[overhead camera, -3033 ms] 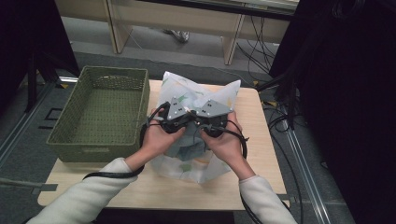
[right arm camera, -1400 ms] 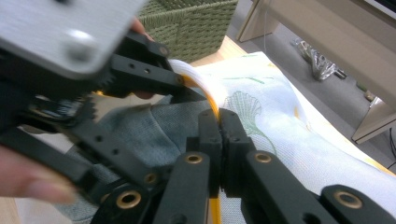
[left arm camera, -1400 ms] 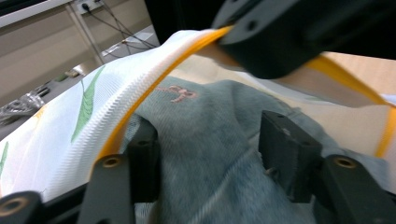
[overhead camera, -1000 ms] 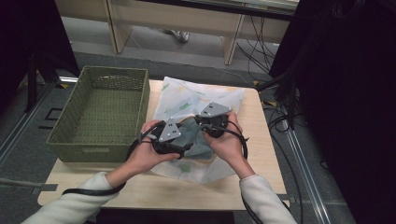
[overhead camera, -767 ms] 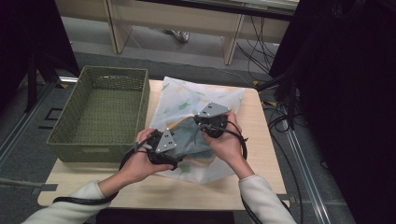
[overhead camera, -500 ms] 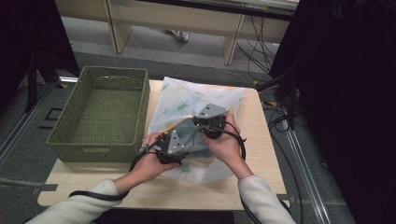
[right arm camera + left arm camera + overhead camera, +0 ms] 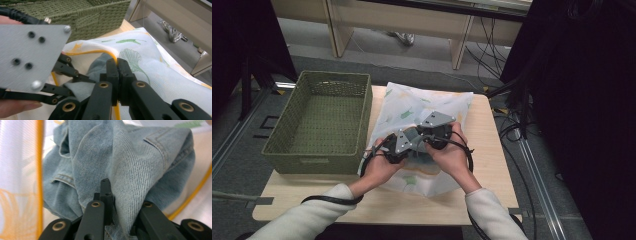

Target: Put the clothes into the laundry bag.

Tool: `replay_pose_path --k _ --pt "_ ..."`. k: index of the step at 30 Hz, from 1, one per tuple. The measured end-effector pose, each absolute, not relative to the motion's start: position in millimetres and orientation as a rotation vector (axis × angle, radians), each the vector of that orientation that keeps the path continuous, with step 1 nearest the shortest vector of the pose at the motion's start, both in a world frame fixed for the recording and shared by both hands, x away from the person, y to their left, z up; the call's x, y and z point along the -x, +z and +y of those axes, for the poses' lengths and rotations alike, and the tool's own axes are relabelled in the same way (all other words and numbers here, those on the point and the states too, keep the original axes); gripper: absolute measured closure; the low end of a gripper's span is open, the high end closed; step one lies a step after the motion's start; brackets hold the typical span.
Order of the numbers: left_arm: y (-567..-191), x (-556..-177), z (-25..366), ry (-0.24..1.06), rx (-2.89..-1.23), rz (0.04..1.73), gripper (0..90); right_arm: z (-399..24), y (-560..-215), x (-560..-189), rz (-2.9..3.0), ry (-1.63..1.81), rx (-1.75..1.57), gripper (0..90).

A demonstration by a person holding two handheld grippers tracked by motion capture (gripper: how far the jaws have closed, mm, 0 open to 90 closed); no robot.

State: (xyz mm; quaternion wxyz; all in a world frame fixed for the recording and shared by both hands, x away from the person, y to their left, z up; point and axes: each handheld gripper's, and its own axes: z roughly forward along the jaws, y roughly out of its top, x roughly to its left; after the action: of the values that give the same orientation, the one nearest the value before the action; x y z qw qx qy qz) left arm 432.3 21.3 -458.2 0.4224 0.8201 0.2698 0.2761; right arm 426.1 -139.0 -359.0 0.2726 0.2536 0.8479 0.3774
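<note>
A white mesh bag (image 7: 422, 107) printed with green leaves lies on the wooden table (image 7: 492, 150); its mouth has an orange edge (image 7: 100, 52). A blue denim garment (image 7: 140, 162) sits bunched at the bag's mouth (image 7: 421, 158). My left gripper (image 7: 117, 202) has just been closing and is now shut on a fold of the denim. In the high view it (image 7: 411, 152) sits close beside my right gripper (image 7: 428, 142). My right gripper (image 7: 117, 62) is shut on the bag's orange edge and holds it lifted. The left gripper's grey plate (image 7: 30, 50) is at the left of the right gripper view.
A green woven basket (image 7: 319, 120) stands at the table's left side, close to the bag. Cables trail from both grippers over the table's front edge. Dark equipment and loose cables (image 7: 512, 115) stand to the right of the table.
My left gripper has moved in from the lower left to the bag's mouth beside the right gripper and closed on the denim. The right gripper has stayed where it was.
</note>
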Motion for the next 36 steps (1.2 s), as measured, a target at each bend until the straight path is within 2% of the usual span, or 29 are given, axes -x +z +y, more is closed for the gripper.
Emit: replay_pose_path --k 20,36 --pt "-430.8 -450.2 20.3 0.741 -1.911 0.723 82.2 -137.7 -350.2 -424.6 2.242 1.065 -0.693 90.0" --pt "-449.8 -469.7 13.0 0.785 -1.92 0.74 81.6 -138.0 -354.2 -429.5 2.251 1.055 -0.745 90.0"
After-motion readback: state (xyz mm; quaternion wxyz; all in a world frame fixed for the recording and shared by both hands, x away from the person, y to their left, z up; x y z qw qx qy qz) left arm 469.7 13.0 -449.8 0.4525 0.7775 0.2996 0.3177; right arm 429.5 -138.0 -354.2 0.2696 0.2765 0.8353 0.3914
